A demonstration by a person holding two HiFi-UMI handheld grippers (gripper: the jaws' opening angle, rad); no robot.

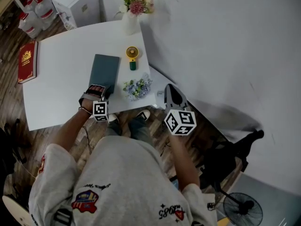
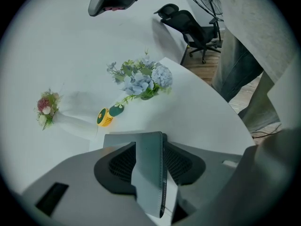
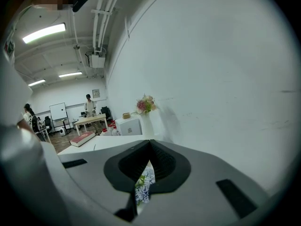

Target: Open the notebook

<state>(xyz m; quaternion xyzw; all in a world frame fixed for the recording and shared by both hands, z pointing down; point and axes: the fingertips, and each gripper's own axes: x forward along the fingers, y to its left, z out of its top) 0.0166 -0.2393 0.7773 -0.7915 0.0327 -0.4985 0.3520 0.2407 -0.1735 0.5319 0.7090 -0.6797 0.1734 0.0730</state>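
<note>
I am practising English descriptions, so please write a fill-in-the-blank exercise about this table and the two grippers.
1. The left gripper grips the cover of the dark ____.
2. The small fan beside it is ____ with a green handle.
3. In the head view, the red book lies near the table's ____ edge.
4. The right gripper holds ____.
Missing words: notebook; yellow; left; nothing.

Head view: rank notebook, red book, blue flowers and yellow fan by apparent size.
1. notebook and red book: about alike, the book narrower but longer, so not ranked
2. blue flowers
3. yellow fan
</note>
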